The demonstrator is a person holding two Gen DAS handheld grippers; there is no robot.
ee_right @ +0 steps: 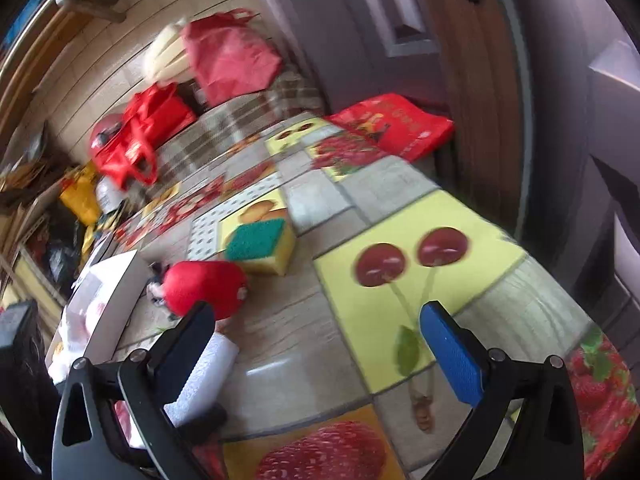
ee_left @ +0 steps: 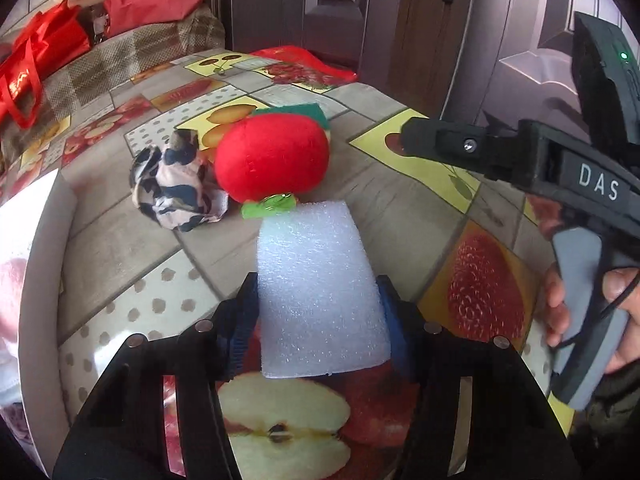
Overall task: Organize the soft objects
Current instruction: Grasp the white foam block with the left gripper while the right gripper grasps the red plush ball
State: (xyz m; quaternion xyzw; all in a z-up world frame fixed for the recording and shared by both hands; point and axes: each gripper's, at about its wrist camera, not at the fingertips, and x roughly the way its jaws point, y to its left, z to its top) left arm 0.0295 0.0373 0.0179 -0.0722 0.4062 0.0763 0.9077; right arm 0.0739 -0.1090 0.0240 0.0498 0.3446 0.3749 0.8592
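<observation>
- The left claw (ee_left: pixel 320 316) is closed on a white foam block (ee_left: pixel 320 292), its blue pads pressed against the block's two long sides. The block's long axis runs straight ahead, out past the fingertips, and it seems to sit just over the surface (ee_left: pixel 120 248).
- Straight ahead of that claw, just beyond the foam's far end, lies a red stuffed toy (ee_left: pixel 272 156) with a green tag; a crumpled patterned cloth (ee_left: pixel 176 192) sits ahead and to the left of it, touching or nearly so.
- Behind the red toy a green-topped yellow sponge (ee_right: pixel 260 248) rests flat.
- A white box (ee_right: pixel 108 312) stands off to the left of the left claw, at the surface's edge; it looks the likely place for the foam, though I'm only guessing.
- The right claw (ee_right: pixel 316 344) is spread wide with nothing between its fingers, hovering to the right of the foam.
- The toy and sponge lie ahead and to its left; the left claw is nearer to the toy and cloth.
</observation>
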